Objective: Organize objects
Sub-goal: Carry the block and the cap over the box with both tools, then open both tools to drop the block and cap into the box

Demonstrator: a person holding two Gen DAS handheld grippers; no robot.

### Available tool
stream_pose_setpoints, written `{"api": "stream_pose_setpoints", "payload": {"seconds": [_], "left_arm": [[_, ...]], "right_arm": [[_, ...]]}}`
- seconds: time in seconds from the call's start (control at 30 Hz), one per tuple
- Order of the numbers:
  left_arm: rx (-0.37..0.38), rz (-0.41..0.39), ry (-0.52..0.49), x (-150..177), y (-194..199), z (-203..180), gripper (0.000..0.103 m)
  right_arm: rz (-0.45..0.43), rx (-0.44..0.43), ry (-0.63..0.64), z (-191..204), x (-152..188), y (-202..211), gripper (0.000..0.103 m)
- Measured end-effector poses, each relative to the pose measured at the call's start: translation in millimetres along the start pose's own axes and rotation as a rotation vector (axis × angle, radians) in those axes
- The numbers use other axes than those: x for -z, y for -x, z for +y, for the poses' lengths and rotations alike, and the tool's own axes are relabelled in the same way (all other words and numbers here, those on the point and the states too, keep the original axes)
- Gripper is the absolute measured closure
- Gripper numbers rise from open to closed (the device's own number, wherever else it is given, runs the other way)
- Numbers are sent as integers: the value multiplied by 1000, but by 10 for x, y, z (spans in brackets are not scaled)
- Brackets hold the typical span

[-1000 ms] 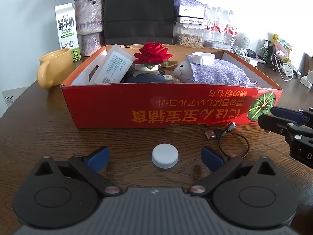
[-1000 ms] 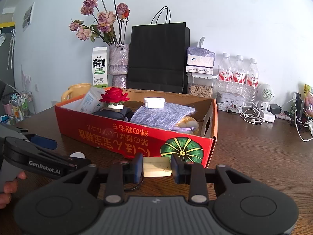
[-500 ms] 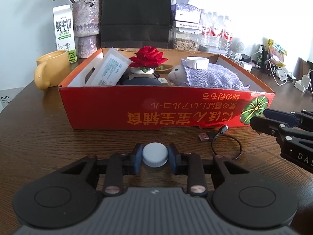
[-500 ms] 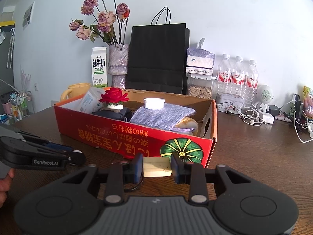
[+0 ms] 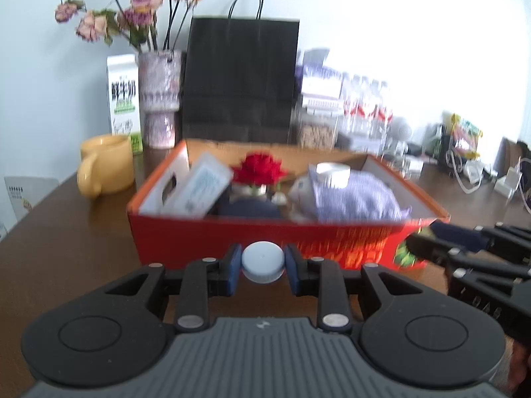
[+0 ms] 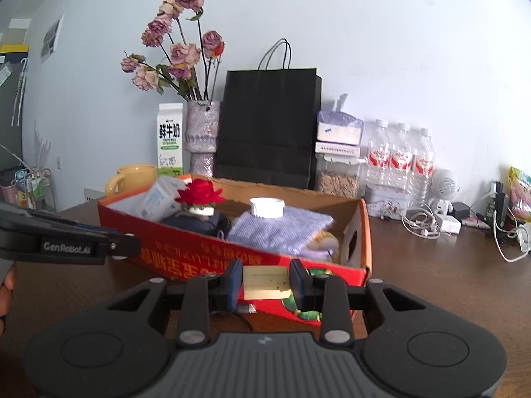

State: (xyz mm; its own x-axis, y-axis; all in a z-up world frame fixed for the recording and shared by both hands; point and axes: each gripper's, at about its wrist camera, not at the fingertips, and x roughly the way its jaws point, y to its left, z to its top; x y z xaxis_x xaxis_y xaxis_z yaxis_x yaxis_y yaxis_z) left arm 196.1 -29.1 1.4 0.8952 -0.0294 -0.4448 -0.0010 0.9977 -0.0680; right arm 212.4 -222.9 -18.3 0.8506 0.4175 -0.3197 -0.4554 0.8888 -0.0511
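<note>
Left gripper now lifted off the table since a second ago, clenched on white bottle cap near red box, right gripper grasping wooden block at the box's near right corner.

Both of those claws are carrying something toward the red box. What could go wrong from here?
The round white cap is pinched only at its curved sides by the left gripper, so it might slip out. The right gripper, holding the wooden block, is close beside the left; they could bump. The red box is already crowded, so dropped items may roll off the purple cloth.
</note>
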Motion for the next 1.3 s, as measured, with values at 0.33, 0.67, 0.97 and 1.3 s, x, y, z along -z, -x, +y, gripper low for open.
{"api": "stream_pose_setpoints", "payload": {"seconds": [0.33,0.67,0.97,1.3], "left_arm": [[18,-121,1,-565,-42,-47,74],[22,-133,50,-851,-497,-32,74],[33,-88,58,-912,-993,-17,74],[-2,-85,68,-900,-1069,42,5]], "right_arm": [[-72,-1,50,143,-505,-272,73],[-75,29,-5,-33,-773,-827,73],[-18,10,-58,-250,-701,-1240,73],[20,35,-66,-288,-646,-1297,17]]}}
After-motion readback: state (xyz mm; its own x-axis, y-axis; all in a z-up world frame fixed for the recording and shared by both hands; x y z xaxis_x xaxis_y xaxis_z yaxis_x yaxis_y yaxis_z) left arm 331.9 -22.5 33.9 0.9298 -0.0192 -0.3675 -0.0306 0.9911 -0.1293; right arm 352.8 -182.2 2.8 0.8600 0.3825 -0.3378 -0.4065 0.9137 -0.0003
